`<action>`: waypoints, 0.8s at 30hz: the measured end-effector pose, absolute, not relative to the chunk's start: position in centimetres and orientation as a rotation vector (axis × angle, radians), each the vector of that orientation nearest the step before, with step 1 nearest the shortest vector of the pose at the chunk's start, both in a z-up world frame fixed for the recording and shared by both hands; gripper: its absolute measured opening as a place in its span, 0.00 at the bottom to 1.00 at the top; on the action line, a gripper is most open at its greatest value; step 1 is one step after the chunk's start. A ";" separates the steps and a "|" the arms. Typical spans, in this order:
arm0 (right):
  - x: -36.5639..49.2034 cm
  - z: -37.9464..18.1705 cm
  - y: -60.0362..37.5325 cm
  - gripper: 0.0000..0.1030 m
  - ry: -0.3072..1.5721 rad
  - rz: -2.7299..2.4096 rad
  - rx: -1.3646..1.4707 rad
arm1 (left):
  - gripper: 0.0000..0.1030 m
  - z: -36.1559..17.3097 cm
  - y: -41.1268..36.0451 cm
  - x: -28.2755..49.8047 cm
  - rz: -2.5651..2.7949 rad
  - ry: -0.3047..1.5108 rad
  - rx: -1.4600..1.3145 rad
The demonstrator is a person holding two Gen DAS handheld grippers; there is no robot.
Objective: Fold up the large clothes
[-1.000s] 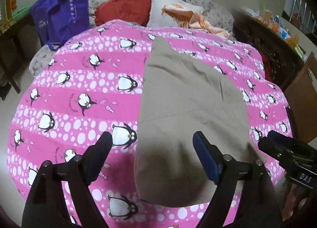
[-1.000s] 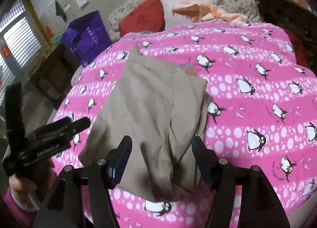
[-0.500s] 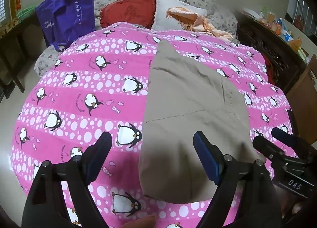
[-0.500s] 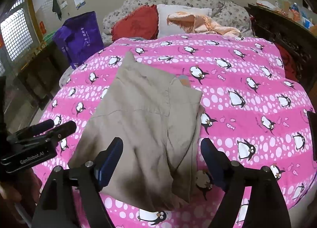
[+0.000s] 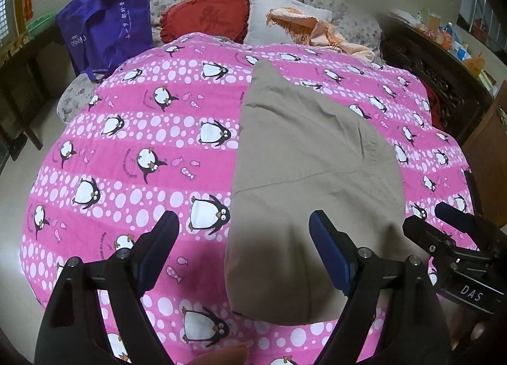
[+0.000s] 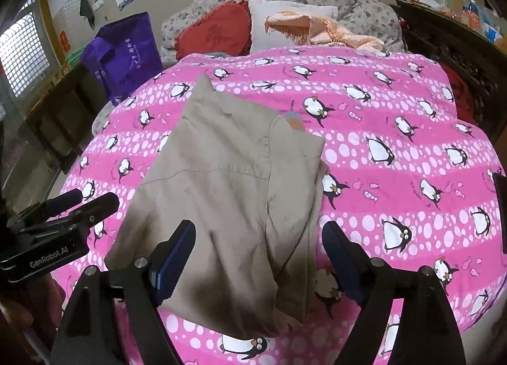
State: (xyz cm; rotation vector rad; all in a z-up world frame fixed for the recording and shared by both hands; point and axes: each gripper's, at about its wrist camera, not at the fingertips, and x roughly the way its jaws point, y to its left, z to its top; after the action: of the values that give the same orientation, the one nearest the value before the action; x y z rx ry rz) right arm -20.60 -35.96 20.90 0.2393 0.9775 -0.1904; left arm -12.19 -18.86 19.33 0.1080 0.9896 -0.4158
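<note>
Two grippers, left (image 5: 244, 249) and right (image 6: 258, 259), jaws spread wide and empty, raised higher than before above soft, creased khaki garment (image 6: 228, 194), folded into a tapering slab on dotted penguin quilt (image 5: 126, 149).

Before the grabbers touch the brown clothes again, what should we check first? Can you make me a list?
1. Left hand-held gripper open and empty: ok, its jaws stand wide apart with nothing between them.
2. Right hand-held gripper open and empty: ok, same.
3. Tan garment lying on the penguin blanket, not hanging off: ok, though its near edge sits close to the blanket's edge.
4. Garment smooth: not ok, the right side is bunched and creased in the right wrist view.
5. Nothing lying on the garment: ok.
6. Both grippers clear of each other: ok, they are apart, one at each side.
</note>
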 end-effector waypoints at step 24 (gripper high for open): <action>-19.8 19.9 -36.0 0.81 1.018 -0.176 0.248 | 0.82 18.5 -19.1 -11.8 -0.417 1.010 0.123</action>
State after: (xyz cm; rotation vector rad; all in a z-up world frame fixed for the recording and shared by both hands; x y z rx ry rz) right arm -19.83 -36.01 19.87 0.2482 1.0177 -0.1755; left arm -11.80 -19.12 18.55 0.1235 1.0101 -0.4174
